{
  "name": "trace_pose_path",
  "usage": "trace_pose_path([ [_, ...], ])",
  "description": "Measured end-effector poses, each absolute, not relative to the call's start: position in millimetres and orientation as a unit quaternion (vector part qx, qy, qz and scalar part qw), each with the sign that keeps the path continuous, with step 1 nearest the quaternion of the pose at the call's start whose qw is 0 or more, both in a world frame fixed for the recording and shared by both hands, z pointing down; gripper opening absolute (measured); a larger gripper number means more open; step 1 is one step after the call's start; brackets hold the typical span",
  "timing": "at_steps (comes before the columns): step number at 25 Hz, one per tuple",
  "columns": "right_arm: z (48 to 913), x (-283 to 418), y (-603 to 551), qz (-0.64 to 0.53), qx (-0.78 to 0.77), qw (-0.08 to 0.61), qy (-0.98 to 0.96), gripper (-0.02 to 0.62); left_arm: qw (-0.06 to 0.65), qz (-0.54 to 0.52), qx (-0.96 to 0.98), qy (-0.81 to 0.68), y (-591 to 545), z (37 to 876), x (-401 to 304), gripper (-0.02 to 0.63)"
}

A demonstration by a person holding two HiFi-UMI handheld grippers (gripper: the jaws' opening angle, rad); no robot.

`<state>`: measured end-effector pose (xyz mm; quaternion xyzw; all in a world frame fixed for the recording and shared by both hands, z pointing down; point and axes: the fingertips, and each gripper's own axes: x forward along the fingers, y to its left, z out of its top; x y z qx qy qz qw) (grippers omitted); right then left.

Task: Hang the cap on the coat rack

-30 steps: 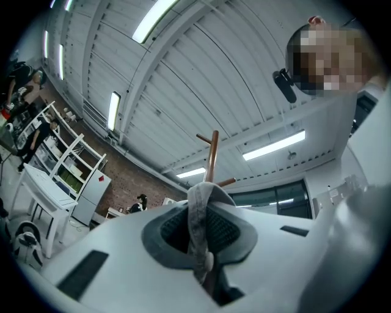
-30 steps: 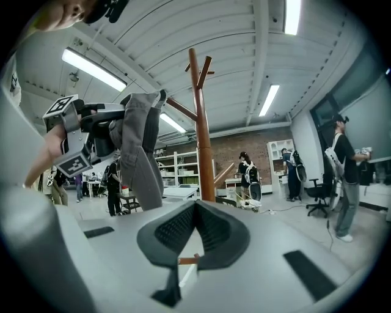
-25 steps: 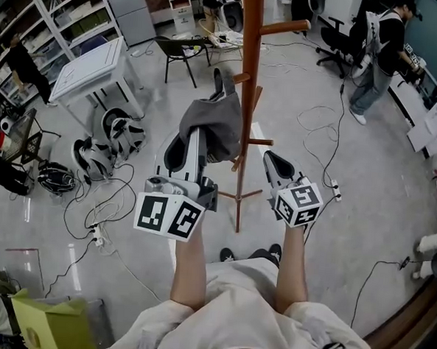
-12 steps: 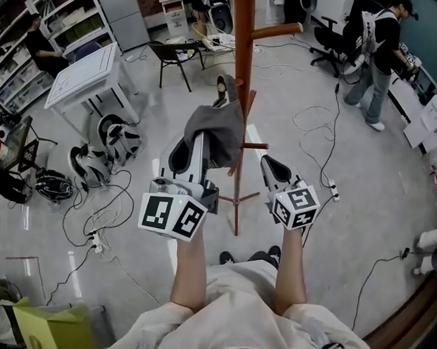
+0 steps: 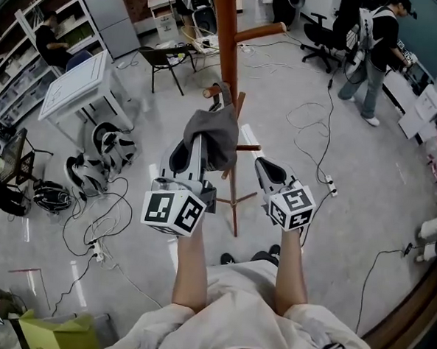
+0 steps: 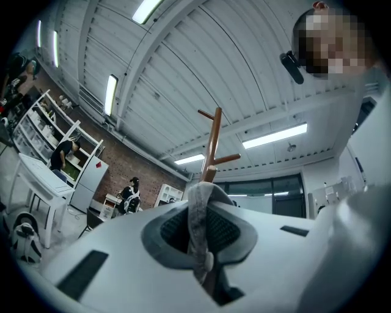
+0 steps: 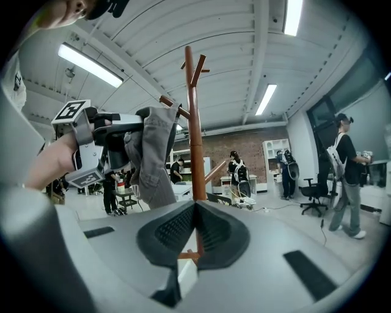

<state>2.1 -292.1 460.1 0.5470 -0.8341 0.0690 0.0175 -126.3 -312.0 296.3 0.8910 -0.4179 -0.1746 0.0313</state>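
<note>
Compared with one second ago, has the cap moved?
Yes: the cap moved toward the coat rack pole; a peg tip now shows left of its top.

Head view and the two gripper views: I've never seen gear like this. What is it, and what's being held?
There is no robot here. A person wears a camera on the head and holds a two-jaw tool in each hand. The head view looks down on both arms, and the cubes with square markers are part of the tools. The other two pictures come from cameras riding on each tool, looking along its jaws. The left gripper is shut on a grey cap and holds it up beside the wooden coat rack, near one of its pegs. The right gripper is shut and holds nothing. Below is the floor, with loose cables on it.
</note>
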Motion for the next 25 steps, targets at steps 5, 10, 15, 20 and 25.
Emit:
trace_pose_path([
  [5,461.5,10.5,-292.2,0.069,0.548,0.029,-0.833,0.002,0.045,-0.173,0.893,-0.413,-324.0,308.8,-116.1,0.025],
  [10,461.3,12.8,-291.1,0.069,0.545,0.033,-0.835,0.002,0.054,-0.162,0.897,-0.407,-324.9,322.2,-108.3,0.025],
  [15,465.9,8.5,-288.1,0.072,0.527,0.045,-0.846,0.002,0.049,-0.147,0.899,-0.408,-320.0,329.6,-104.7,0.025],
  [20,463.7,5.5,-289.8,0.077,0.502,0.048,-0.86,0.002,0.032,-0.135,0.896,-0.421,-316.8,329.1,-104.1,0.025],
  [25,463.4,0.2,-294.2,0.083,0.457,0.067,-0.883,0.002,0.027,-0.145,0.879,-0.453,-313.4,323.1,-108.9,0.145],
])
